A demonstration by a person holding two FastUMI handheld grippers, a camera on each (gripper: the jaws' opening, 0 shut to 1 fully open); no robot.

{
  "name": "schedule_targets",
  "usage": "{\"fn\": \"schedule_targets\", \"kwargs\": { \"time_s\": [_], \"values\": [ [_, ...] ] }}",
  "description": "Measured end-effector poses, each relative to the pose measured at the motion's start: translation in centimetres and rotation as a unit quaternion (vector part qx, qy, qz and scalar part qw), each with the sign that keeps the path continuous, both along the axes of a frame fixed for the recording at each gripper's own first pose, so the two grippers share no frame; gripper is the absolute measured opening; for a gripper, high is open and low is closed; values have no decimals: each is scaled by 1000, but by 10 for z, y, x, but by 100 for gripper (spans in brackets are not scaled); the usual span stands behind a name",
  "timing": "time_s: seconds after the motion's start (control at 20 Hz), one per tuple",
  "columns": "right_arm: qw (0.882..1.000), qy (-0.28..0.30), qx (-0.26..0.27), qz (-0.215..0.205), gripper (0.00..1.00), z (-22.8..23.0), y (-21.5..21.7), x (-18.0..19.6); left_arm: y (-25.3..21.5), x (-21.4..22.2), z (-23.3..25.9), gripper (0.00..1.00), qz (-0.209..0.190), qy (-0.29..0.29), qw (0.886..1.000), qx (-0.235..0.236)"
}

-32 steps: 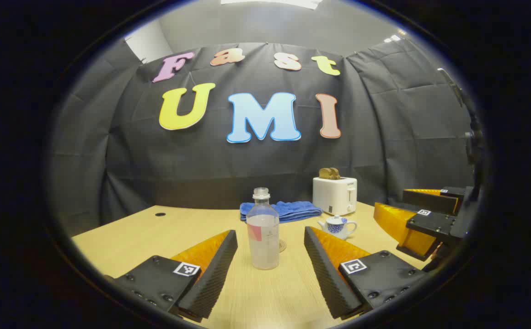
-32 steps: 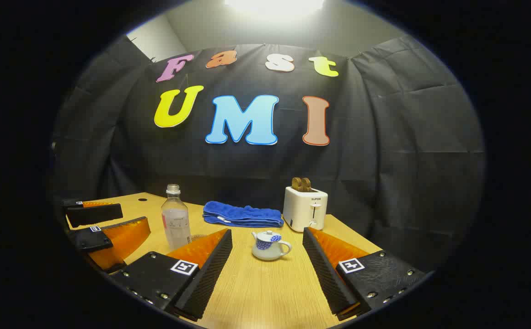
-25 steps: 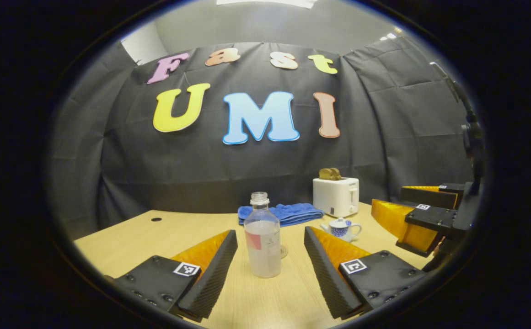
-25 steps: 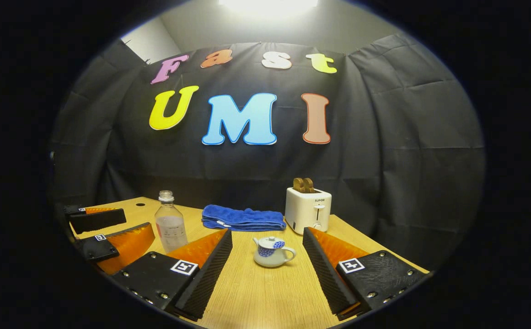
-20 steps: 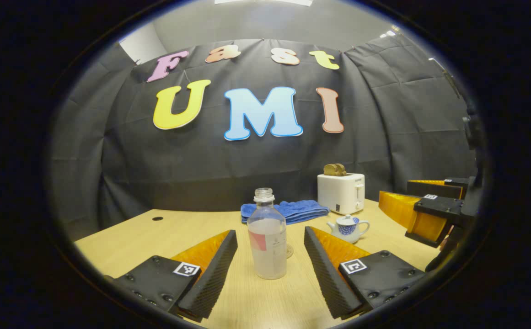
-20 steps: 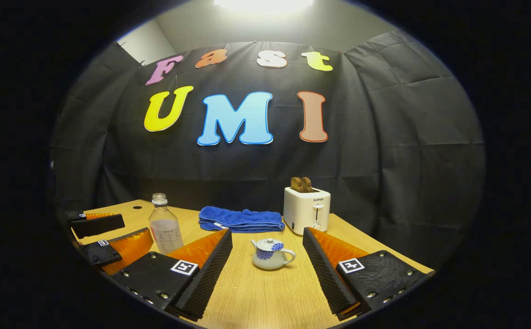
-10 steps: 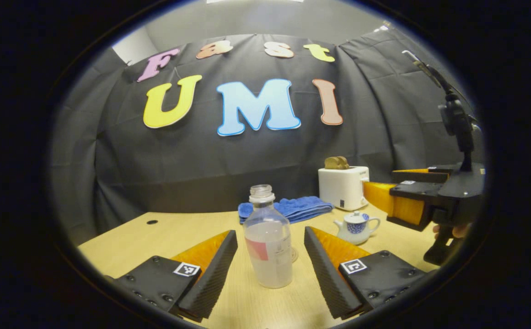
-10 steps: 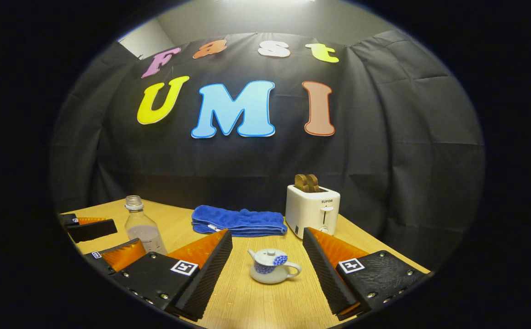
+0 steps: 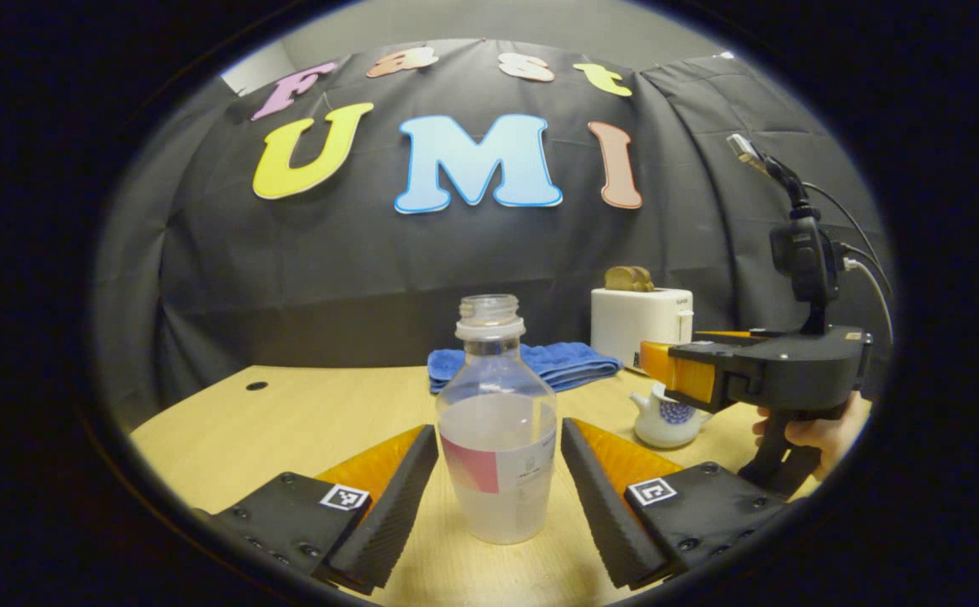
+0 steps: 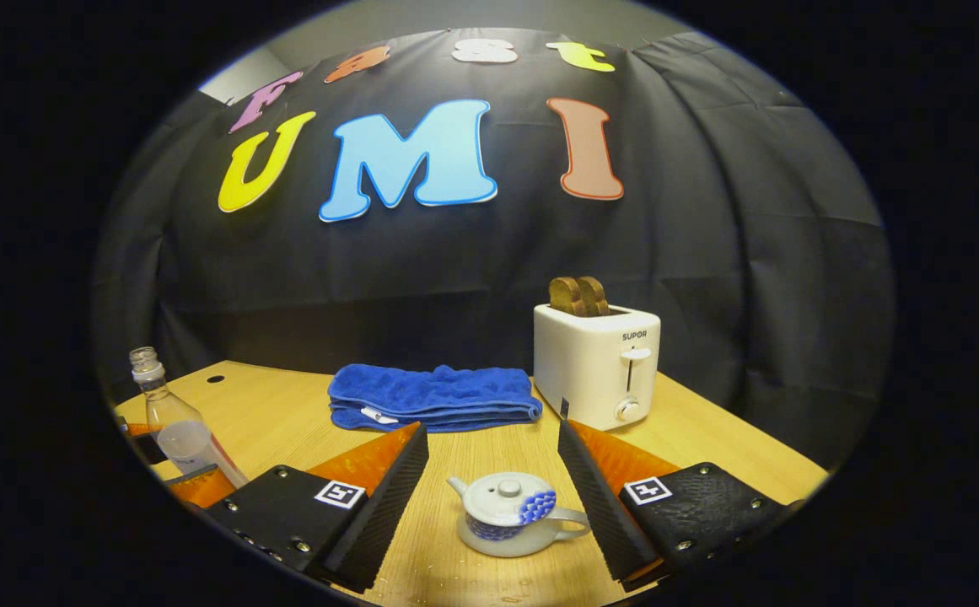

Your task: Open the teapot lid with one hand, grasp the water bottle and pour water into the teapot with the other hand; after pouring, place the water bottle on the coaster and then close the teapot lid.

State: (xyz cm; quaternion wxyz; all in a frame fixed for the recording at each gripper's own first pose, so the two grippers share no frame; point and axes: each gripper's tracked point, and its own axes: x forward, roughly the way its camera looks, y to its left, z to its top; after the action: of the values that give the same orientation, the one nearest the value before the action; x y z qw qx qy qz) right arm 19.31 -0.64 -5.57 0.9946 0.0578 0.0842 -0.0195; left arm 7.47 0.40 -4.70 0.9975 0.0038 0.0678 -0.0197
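A clear uncapped water bottle (image 9: 497, 438), partly filled, stands upright on the wooden table (image 9: 287, 413). My left gripper (image 9: 499, 432) is open, with one finger close on each side of the bottle's lower body. I cannot tell whether they touch it. The small white teapot (image 10: 506, 514) with a blue pattern sits with its lid (image 10: 502, 496) on, low between the fingers of my open right gripper (image 10: 493, 434). In the left gripper view the right gripper (image 9: 679, 371), held by a hand (image 9: 809, 430), hovers just over the teapot (image 9: 666, 417). The bottle (image 10: 181, 438) also appears far left in the right gripper view.
A folded blue towel (image 10: 434, 396) lies at the back of the table. A white toaster (image 10: 597, 362) holding two slices of toast stands to its right, just behind the teapot. A small hole (image 9: 256, 386) marks the table's far left.
Both grippers have moved forward: the bottle now sits between my left fingers, and the teapot between my right fingers. The right gripper has swung in over the teapot.
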Motion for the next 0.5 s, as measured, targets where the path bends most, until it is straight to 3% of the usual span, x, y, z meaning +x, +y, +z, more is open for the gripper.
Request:
{"fn": "schedule_targets", "kwargs": {
  "time_s": [0.15, 0.35, 0.5],
  "values": [
    [1000, 12, -1, -4, 87, -15, 0, 17, -2, 4, -8, 100, -7, 9, 1000, 3],
    [999, 32, 0, -4, 87, -32, 0, 34, -3, 11, -10, 100, -14, 3, 1000, 7],
    [999, 36, -3, 1, 87, -37, 0, 44, -2, 14, -13, 92, -14, 8, 1000, 16]
  ]
}}
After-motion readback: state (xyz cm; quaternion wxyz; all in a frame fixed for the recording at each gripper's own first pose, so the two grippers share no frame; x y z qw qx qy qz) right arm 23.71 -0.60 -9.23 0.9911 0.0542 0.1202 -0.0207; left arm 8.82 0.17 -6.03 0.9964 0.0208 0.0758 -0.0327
